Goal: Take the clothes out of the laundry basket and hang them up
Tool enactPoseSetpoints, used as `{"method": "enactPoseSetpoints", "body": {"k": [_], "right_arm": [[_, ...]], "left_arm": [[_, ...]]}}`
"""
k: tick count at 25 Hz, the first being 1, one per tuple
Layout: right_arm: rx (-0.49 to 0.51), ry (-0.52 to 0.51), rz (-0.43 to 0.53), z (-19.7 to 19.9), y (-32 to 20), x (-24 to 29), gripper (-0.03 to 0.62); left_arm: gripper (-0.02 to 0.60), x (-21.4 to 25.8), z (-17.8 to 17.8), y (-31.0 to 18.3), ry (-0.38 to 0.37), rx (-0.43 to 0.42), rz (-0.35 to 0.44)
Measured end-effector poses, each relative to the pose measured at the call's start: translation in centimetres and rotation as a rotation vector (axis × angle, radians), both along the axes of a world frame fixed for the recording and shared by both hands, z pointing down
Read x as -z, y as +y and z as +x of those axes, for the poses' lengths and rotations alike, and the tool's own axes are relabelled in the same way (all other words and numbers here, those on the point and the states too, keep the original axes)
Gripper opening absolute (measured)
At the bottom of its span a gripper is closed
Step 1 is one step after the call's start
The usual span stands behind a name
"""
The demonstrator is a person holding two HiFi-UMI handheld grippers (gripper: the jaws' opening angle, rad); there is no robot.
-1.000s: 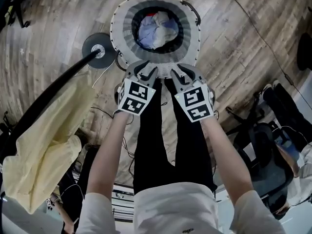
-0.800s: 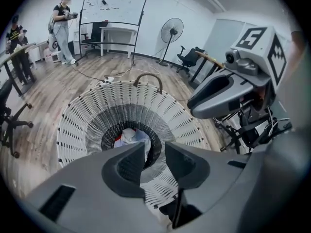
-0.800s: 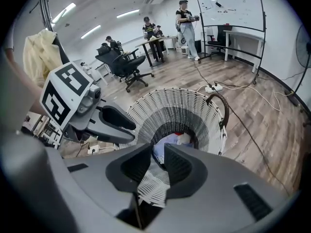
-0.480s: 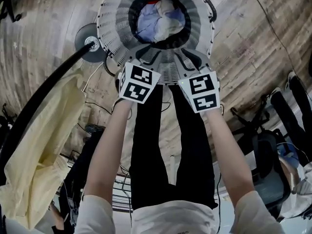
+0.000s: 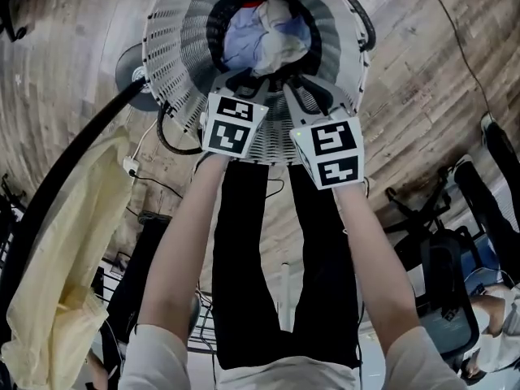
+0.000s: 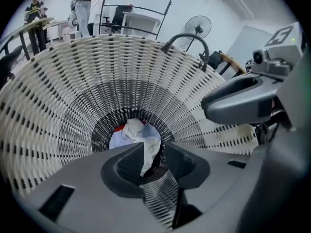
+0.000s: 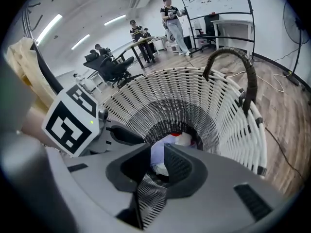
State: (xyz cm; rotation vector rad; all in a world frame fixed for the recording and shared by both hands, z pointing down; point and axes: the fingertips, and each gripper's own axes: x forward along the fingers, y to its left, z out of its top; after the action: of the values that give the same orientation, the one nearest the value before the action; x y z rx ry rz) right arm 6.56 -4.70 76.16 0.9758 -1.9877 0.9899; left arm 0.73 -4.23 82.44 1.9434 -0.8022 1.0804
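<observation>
Pale blue and white clothes [image 5: 266, 41] lie bunched at the bottom of the laundry basket [image 5: 175, 80], with a bit of red showing at the far side (how many garments there are I cannot tell). The basket is woven, white at the rim and dark lower down, with a dark handle [image 7: 250, 81]. It stands on a wood-plank floor [image 5: 422, 96] just beside the round base [image 5: 128, 71] of a black rack [image 5: 81, 157].

Both tools point down into the basket's mouth, above the clothes and clear of them. The left tool [image 5: 246, 84] has its jaws wide apart and the right tool [image 5: 311, 94] shows a narrower gap, neither clamped on anything.

A yellow garment [image 5: 73, 258] hangs from the rack's rail, cut off at the lower left. Cables trail across the floor. Desks, chairs, a fan [image 6: 200, 25] and people fill the room behind. The basket's far rim is cut off in the head view.
</observation>
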Motion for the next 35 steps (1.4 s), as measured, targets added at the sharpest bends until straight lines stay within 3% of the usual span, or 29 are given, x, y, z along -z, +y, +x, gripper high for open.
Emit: {"method": "enactPoseSetpoints", "body": {"k": [3,8,22,35], "right_arm": [[-0.005,-0.003,-0.009,-0.1,-0.4,-1.2,0.092],[-0.043,-0.026,-0.023,-0.9,-1.3,-2.6,0.092],[-0.121,-0.022,-0.012,-0.5,-3.8,-7.6,0.091],[-0.087,-0.059,0.031,-1.4,-4.9,-9.5,0.091]], "left_arm": [[0.14,-2.4,-0.2,-0.9,-0.017,0.034,0.008],[0.14,-6.7,-0.2,-1.5,-0.061,-0.013,-0.01],[0.14,-16.2,-0.3,-2.2,-0.092,0.021,-0.058],[0.133,-22.2,-1.0,-1.2,-0.163,0.015,-0.115]]}}
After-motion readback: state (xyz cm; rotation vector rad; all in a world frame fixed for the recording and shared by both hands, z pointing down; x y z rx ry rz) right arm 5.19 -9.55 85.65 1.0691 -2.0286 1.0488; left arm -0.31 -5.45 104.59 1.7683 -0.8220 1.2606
